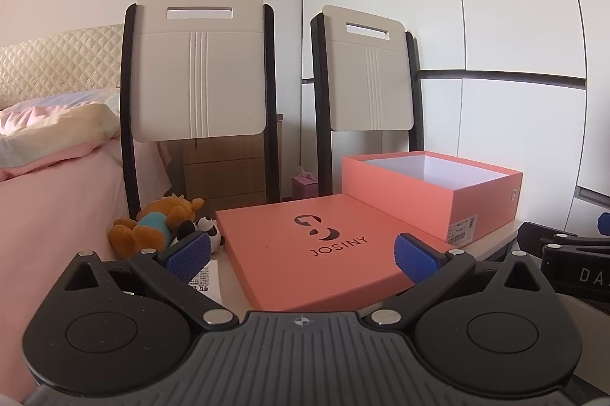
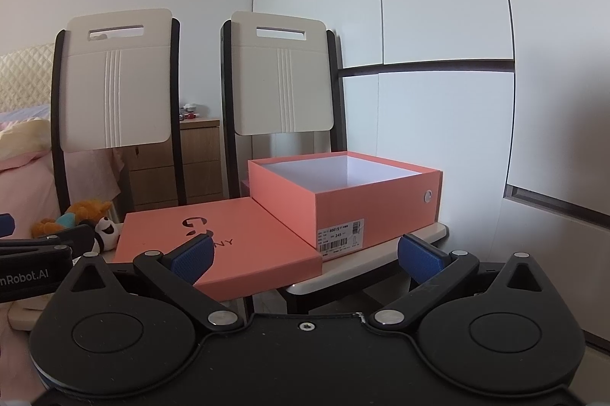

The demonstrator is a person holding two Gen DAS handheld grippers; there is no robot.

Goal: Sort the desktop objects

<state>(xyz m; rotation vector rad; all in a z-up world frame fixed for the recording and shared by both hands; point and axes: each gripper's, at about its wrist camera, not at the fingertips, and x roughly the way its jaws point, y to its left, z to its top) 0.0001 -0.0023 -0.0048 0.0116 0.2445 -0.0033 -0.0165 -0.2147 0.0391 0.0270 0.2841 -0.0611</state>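
The open shoebox sits at about one o'clock on the right-hand table, its white inside bare as far as the view reaches, and its end reaches close to the table's right edge, so a firm push while dropping something in could slide it off. Its lid lies flat at twelve o'clock in the left view, touching the box and apparently bridging the gap between the two tables, with its near corner past the edge in the right view; pressing on that corner would likely tip it. The toys to be sorted lie at about ten o'clock: a brown plush bear on its side, touching a small panda toy that is partly hidden behind the left hand-held gripper, whose jaws stand wide apart and empty. The right hand-held gripper is likewise spread wide, holding nothing. Both toys are soft and pressed together, so a grab at one may drag or knock the other off the left edge toward the bed. A printed slip of paper near the left fingers could get swept away unnoticed.
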